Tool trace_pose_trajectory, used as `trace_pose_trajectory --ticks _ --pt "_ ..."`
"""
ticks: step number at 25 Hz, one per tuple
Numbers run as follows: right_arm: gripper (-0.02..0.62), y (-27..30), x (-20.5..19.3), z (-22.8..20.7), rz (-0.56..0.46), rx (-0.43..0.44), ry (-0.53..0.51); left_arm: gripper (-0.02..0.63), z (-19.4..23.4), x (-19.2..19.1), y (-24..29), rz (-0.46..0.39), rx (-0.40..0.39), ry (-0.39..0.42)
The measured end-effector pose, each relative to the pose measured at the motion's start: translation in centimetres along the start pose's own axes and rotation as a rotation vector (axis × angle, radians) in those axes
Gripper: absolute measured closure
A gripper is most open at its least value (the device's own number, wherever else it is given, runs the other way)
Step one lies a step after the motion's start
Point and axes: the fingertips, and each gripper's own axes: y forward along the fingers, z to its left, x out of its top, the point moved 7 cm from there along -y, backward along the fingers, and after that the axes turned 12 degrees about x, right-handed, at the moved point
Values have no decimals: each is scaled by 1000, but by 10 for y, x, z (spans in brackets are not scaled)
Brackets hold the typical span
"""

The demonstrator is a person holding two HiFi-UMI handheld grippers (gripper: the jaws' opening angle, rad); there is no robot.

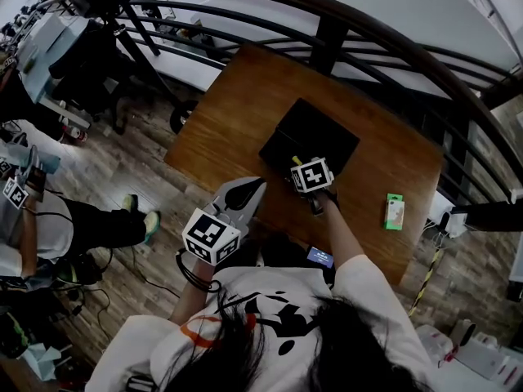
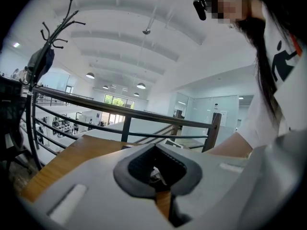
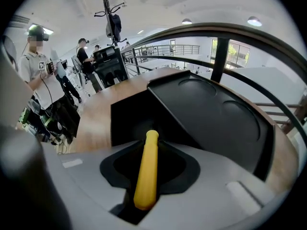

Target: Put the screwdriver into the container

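Note:
A black container [image 1: 309, 141] lies open on the wooden table [image 1: 237, 104]; in the right gripper view its dark hollow [image 3: 129, 116] sits just ahead of the jaws, with the flat lid [image 3: 211, 114] to the right. My right gripper [image 1: 299, 167] hovers at the container's near edge, shut on a yellow screwdriver [image 3: 146, 171] whose handle points toward the hollow. A bit of the screwdriver [image 1: 296, 161] shows above the marker cube. My left gripper [image 1: 248, 189] hangs over the table's near left edge, shut, with nothing between the jaws [image 2: 160, 188].
A small green box [image 1: 395, 211] lies on the table's right part, a phone [image 1: 320, 257] at its near edge. A dark metal railing [image 1: 327, 23] runs behind the table. A seated person [image 1: 49, 227] is on the floor at the left, beside a coat rack [image 3: 111, 18].

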Motion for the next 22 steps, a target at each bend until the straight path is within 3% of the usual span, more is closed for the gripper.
trace_pose_trajectory --ticks 10,14,22 --pt "484 8 -4 -4 6 2 4 606 1 -9 -6 35 6 1" --pt "440 5 -5 -5 -15 19 32 605 4 -9 -8 33 12 -6" --pt "417 -14 -10 3 -56 28 38 604 12 -9 -17 21 16 -16"
